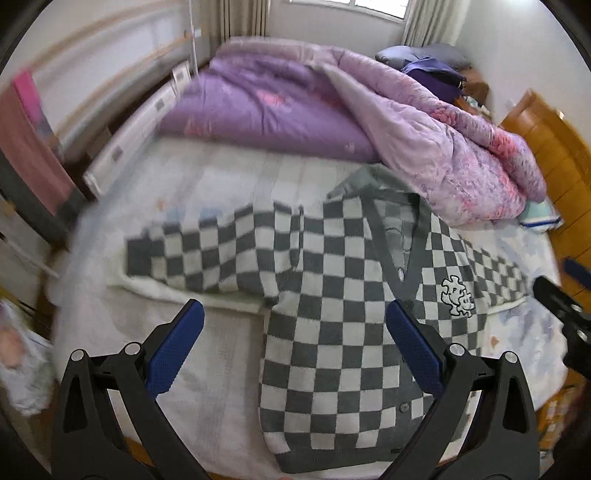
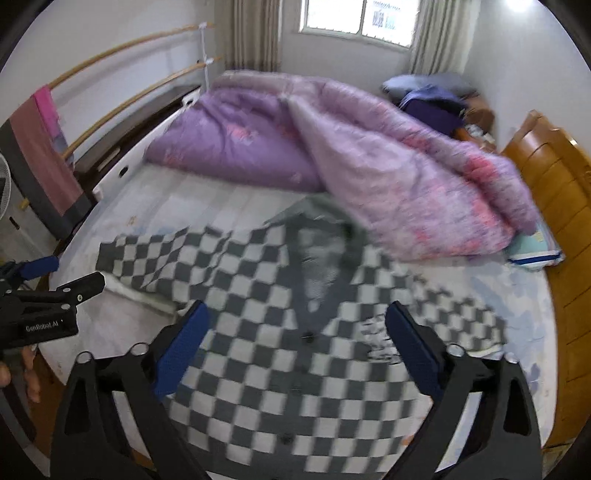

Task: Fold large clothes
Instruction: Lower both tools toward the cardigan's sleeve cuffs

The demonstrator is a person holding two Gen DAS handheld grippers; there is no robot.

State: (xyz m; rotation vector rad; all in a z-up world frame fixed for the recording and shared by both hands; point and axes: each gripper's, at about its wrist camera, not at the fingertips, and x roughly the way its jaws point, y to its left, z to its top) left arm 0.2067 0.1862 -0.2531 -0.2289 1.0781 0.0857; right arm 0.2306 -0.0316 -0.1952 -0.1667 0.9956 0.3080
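- And here's the checked cardigan (image 1: 332, 295), spread flat and face up on the bed (image 1: 184, 369), buttoned, collar at the far end against the purple quilt (image 1: 424, 147), hem at the near edge.
- Both sleeves lie stretched out to the sides, so no fold is in yet; by my reckoning the whole job is ahead: sleeves in, then body over.
- The left gripper (image 1: 295, 317) hangs above the near left part of the cardigan, jaws wide, nothing between them.
- The right gripper (image 2: 297, 319) is over the cardigan's middle, jaws also apart, holding nothing; neither one touches the cloth as far as I can tell.
- The left view gives the sharper look: the full left sleeve (image 1: 207, 251), the little embroidered figure (image 1: 458, 295) on the chest, the buttons.
- The right view smears the checks, but it alone shows the other gripper's body at the left edge, fingers (image 2: 29, 369) of the person under it, and the window (image 2: 358, 18).
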